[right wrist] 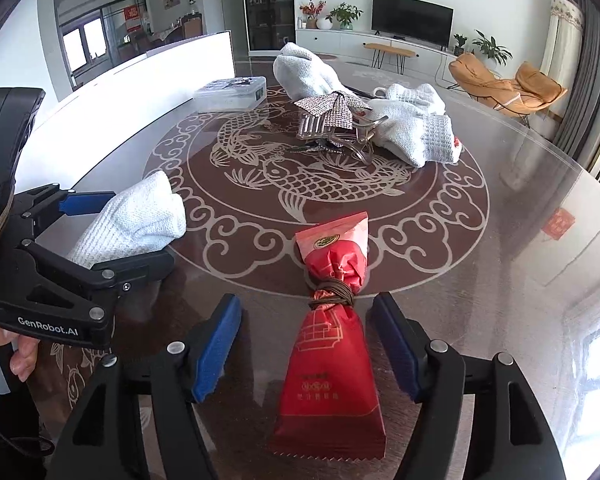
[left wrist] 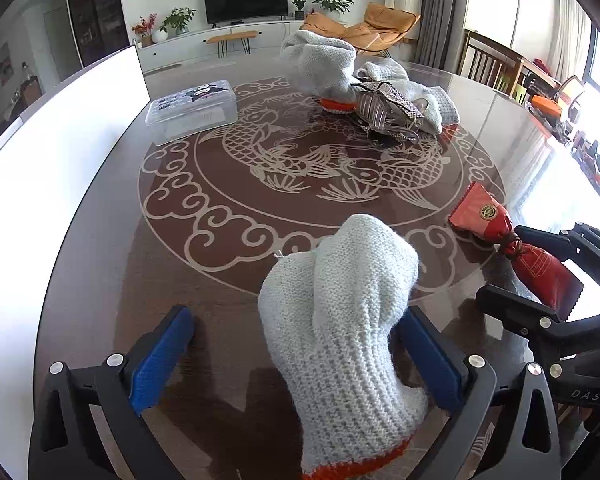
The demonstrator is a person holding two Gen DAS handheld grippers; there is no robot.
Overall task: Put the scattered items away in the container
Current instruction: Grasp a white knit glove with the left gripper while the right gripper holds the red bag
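A white knit glove with an orange cuff [left wrist: 340, 320] lies between the open fingers of my left gripper [left wrist: 296, 340]; it also shows in the right wrist view [right wrist: 132, 220]. A red packet tied with brown cord [right wrist: 332, 332] lies between the open fingers of my right gripper [right wrist: 308, 332]; it shows in the left wrist view [left wrist: 512, 244] too. Neither gripper is closed on its item. A clear plastic lidded box [left wrist: 192, 112] stands at the far left of the table. More white gloves [left wrist: 320, 68] and a sparkly hair clip [left wrist: 384, 112] lie at the far middle.
The round dark table [left wrist: 228, 208] has a fish pattern under glass. A white board [left wrist: 60, 128] stands along its left edge. Wooden chairs [left wrist: 496, 64] stand at the far right. The living room with a TV lies beyond.
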